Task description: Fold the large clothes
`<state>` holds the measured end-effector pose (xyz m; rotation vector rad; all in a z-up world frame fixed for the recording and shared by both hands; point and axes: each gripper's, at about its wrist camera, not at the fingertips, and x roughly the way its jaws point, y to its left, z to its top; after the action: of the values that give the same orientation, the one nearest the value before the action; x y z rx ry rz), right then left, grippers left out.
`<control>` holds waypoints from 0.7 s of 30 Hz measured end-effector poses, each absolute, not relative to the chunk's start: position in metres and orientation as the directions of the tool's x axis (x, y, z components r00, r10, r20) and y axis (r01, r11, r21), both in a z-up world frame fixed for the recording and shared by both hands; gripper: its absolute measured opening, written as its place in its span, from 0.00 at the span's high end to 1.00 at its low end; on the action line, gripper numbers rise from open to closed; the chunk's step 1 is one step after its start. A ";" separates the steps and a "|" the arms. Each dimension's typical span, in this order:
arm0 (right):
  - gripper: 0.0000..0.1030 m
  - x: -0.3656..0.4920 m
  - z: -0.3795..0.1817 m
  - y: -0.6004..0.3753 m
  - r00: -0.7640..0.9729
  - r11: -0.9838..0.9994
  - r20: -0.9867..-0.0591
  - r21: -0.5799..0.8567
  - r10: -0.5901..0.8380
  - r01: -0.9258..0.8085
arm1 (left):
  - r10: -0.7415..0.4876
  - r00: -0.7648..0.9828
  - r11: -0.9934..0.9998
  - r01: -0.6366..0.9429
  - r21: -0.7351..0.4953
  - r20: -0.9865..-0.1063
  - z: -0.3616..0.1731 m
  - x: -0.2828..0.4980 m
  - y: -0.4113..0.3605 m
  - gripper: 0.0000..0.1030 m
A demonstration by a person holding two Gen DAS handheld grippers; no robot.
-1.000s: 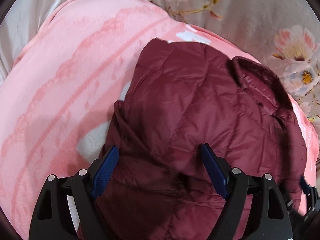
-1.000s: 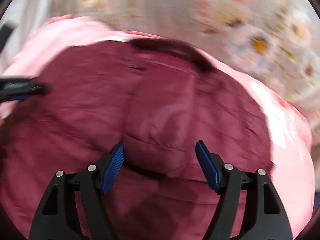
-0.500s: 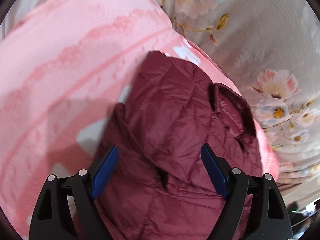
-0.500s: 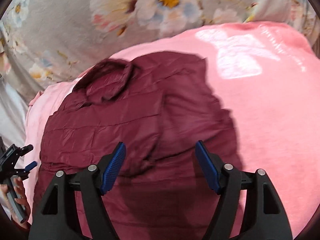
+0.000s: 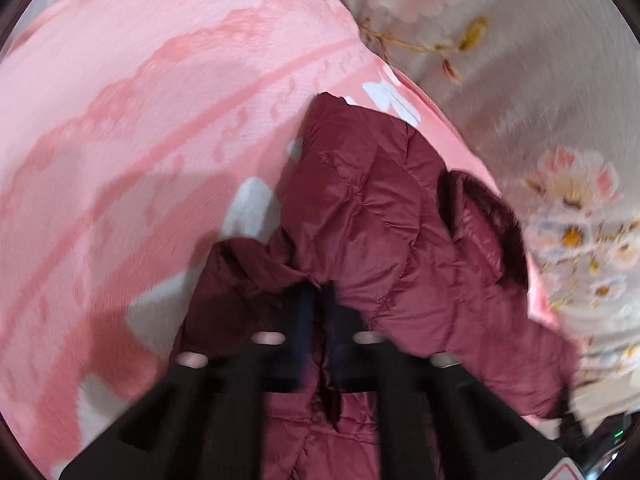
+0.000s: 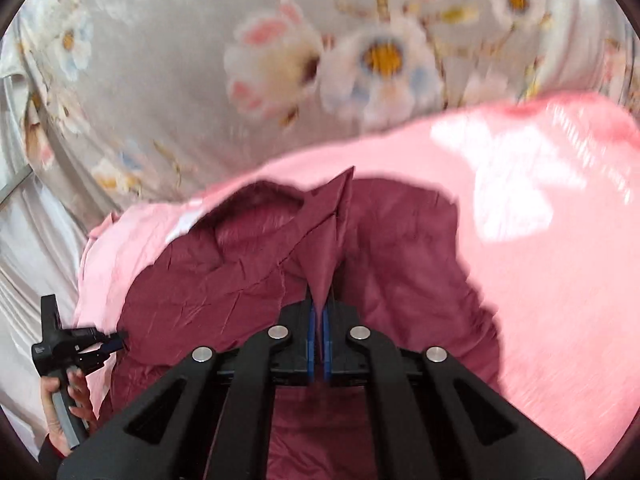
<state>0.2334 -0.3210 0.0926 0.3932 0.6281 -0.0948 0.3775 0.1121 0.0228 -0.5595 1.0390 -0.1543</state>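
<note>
Jacket first, from the left wrist: it is dark red and puffy, with stitched diamond shapes, and it lies rumpled on a pink blanket. Its collar is curled up on the right, near the blanket's edge. Past that edge is a grey sheet with flowers on it. The left gripper is blurry here, but its jaws have just snapped together and a thin fold of the jacket is pinched between them. The cloth bunches into wrinkles where it is pinched.

From the right wrist, the jacket looks smoother and more shiny, with soft creases. The right gripper has also just closed, and its blue pads squeeze a bit of the jacket. That bit stands up in a sharp point above the pads, like a little tent. The rest of the jacket spreads low on the blanket, mostly to the left. The flowered sheet fills the top of this view. Far down on the left, a hand holds the left gripper right at the jacket's side edge.
</note>
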 end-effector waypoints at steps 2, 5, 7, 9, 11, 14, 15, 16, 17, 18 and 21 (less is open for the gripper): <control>0.99 0.239 0.076 -0.322 0.769 0.931 -0.639 0.285 0.006 0.230 | -0.332 0.539 0.877 -0.126 -0.464 -0.774 0.026 0.373 0.110 1.00; 0.99 0.249 0.030 -0.318 0.680 0.940 -0.733 0.220 -0.018 0.262 | -0.266 0.551 0.916 -0.110 -0.385 -0.791 0.023 0.367 0.107 1.00; 0.99 0.251 0.003 -0.314 0.637 0.941 -0.771 0.206 -0.014 0.270 | -0.221 0.545 0.941 -0.098 -0.324 -0.809 0.015 0.365 0.104 1.00; 0.99 0.248 -0.008 -0.312 0.634 0.944 -0.773 0.194 -0.019 0.265 | -0.210 0.541 0.950 -0.086 -0.302 -0.815 0.007 0.364 0.104 0.98; 0.99 0.246 -0.010 -0.308 0.638 0.949 -0.769 0.171 -0.039 0.264 | -0.197 0.547 0.957 -0.074 -0.281 -0.814 0.004 0.365 0.104 0.98; 0.99 0.247 -0.011 -0.304 0.628 0.958 -0.776 0.127 -0.065 0.256 | -0.148 0.557 0.974 -0.061 -0.218 -0.817 0.005 0.364 0.096 0.98; 0.98 0.245 -0.008 -0.304 0.626 0.960 -0.777 0.118 -0.071 0.255 | -0.134 0.559 0.978 -0.057 -0.200 -0.818 0.007 0.363 0.093 0.97; 0.96 0.241 -0.005 -0.305 0.626 0.959 -0.776 0.112 -0.078 0.259 | -0.111 0.562 0.984 -0.053 -0.169 -0.820 0.011 0.360 0.092 0.96; 0.95 0.237 -0.001 -0.308 0.631 0.958 -0.770 0.105 -0.091 0.267 | -0.089 0.569 0.989 -0.045 -0.139 -0.817 0.017 0.355 0.091 0.93; 0.93 0.228 0.008 -0.311 0.645 0.956 -0.756 0.095 -0.113 0.279 | -0.072 0.578 0.993 -0.037 -0.114 -0.813 0.022 0.351 0.091 0.91; 0.88 0.213 0.035 -0.316 0.698 0.952 -0.699 0.082 -0.157 0.296 | -0.019 0.622 1.000 -0.006 -0.030 -0.783 0.048 0.337 0.088 0.90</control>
<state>0.2126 -0.3161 0.0347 0.1938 0.7586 -0.2543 0.3365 0.0879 0.0481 -0.0303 0.8997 -0.0077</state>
